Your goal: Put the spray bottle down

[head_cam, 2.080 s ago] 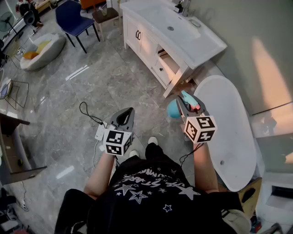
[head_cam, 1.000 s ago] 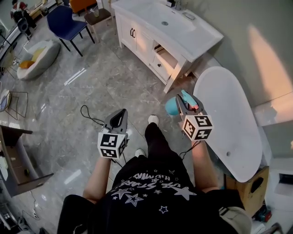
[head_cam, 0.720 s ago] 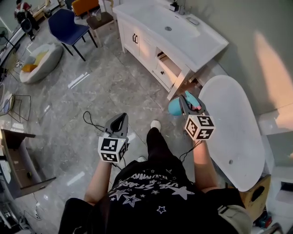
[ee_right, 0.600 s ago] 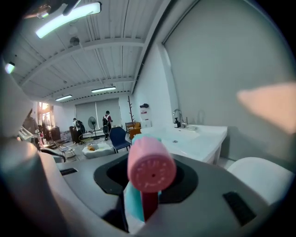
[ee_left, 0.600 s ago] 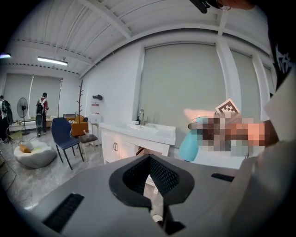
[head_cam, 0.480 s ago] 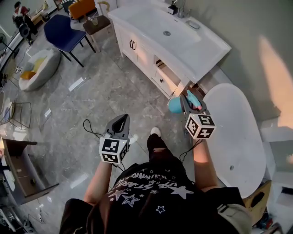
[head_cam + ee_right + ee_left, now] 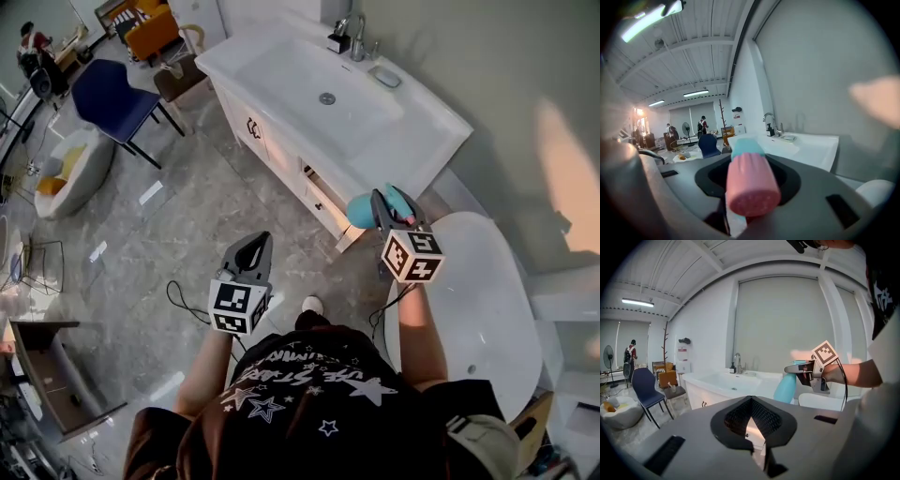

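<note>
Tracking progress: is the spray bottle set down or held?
Held: the right hand-held gripper is shut on the spray bottle, whose body hangs in air.

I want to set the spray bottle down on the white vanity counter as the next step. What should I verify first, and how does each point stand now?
1. Grip: the right gripper has its fingers closed on the spray bottle: ok.
2. The left gripper is empty, fingers together, and out of the way: ok.
3. A bare spot on the vanity counter, at its near end: ok.
4. Bottle above the counter top: not ok; in the head view it hangs off the front corner.
5. Bottle's base high enough to pass the counter edge: cannot tell.
</note>
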A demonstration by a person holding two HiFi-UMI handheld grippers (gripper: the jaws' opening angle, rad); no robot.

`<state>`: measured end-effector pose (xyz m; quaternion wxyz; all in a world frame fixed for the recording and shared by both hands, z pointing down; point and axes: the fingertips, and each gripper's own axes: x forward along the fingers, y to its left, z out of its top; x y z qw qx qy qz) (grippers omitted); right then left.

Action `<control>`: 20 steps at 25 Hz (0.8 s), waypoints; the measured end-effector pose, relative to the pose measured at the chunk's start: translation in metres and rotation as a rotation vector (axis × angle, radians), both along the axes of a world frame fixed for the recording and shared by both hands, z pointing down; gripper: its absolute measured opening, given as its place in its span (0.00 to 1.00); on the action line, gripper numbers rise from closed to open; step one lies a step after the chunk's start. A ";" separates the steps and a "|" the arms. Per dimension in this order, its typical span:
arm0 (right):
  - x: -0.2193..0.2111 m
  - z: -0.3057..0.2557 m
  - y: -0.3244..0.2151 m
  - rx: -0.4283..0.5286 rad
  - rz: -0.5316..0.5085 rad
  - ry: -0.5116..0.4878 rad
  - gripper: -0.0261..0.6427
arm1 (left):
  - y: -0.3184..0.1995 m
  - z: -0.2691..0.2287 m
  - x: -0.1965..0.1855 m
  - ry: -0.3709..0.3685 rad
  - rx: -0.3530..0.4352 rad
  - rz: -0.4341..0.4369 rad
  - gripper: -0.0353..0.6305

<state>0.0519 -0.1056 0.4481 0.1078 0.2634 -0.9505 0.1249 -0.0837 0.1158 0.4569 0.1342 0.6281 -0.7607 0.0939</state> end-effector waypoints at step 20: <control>0.005 0.003 -0.136 0.008 0.187 0.017 0.27 | -0.170 0.000 -0.054 0.011 -0.014 0.145 0.08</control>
